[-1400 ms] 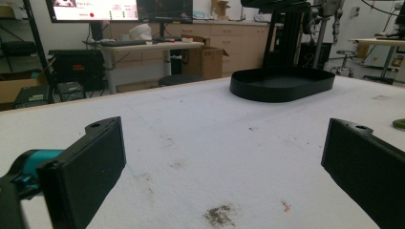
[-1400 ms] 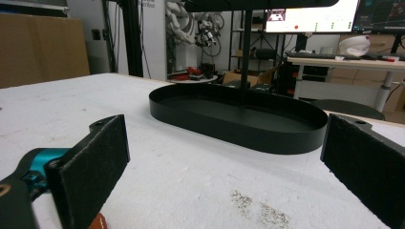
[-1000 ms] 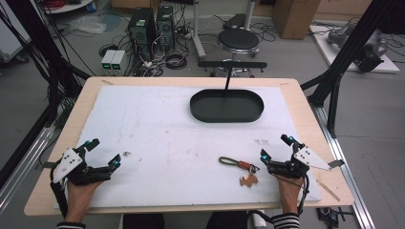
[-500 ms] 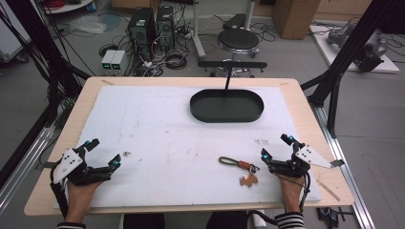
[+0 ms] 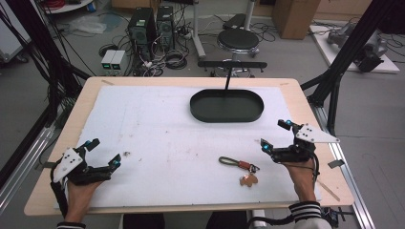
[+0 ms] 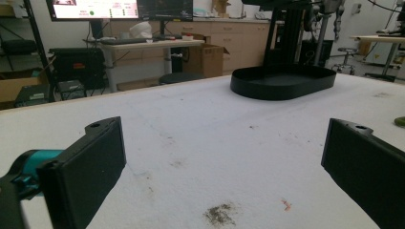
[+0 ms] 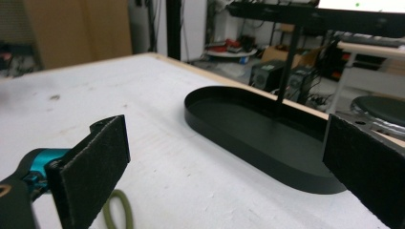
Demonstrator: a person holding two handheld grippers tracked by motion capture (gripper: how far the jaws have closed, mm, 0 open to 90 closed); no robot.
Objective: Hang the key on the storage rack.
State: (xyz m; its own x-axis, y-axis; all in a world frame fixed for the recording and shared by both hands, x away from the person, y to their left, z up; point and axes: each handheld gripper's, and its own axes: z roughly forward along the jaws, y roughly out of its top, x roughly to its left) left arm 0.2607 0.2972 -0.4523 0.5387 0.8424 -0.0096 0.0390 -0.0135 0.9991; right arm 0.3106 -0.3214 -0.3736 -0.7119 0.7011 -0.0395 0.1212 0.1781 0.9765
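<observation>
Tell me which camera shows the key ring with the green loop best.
The high view: the whole key ring lies in front of the right hand-held gripper, loop, clip and brown tag all visible. The right gripper view catches part of the green loop at its bottom edge; the left gripper view a green sliver at its right edge.

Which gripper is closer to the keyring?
The right gripper: the keyring lies on the mat just beside it, while the left gripper sits far across the table.

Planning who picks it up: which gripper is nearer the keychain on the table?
Right. The right gripper sits just to the right of the keychain, close beside it. The left gripper is far across the table, near its left edge.
</observation>
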